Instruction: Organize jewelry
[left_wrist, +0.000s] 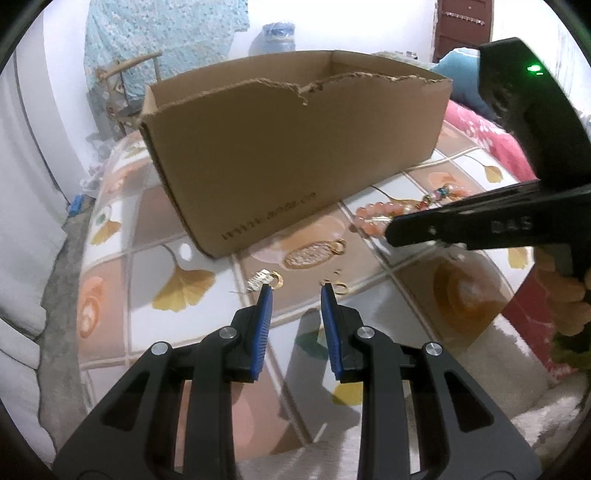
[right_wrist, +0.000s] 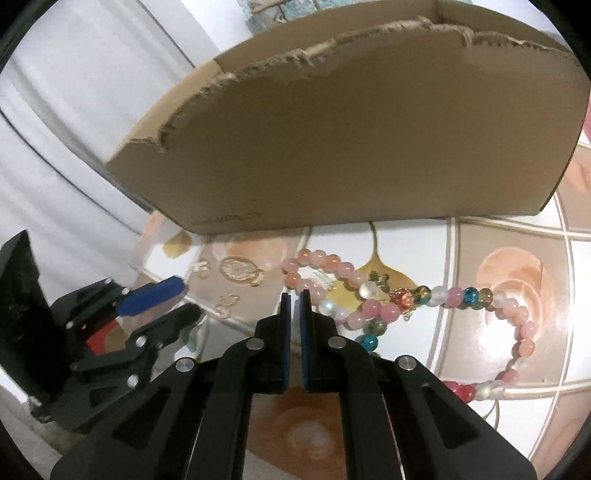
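Observation:
A brown cardboard box (left_wrist: 295, 147) with a torn rim stands open on a patterned cloth; it fills the top of the right wrist view (right_wrist: 351, 147). In front of it lie a gold oval pendant (left_wrist: 308, 254), small gold rings (left_wrist: 276, 278), a silver clip (left_wrist: 258, 280) and a pink bead bracelet (left_wrist: 373, 216). My left gripper (left_wrist: 295, 290) is open and empty, just above the small rings. My right gripper (right_wrist: 294, 295) has its jaws nearly together with nothing visible between them, beside the pink bracelet (right_wrist: 317, 264) and a long mixed bead strand (right_wrist: 458, 297).
The cloth (left_wrist: 184, 288) with ginkgo-leaf squares covers a small table whose edge drops off at the left. A red blanket (left_wrist: 491, 140) lies at the right. A blue water jug (left_wrist: 279, 37) and a chair stand behind the box.

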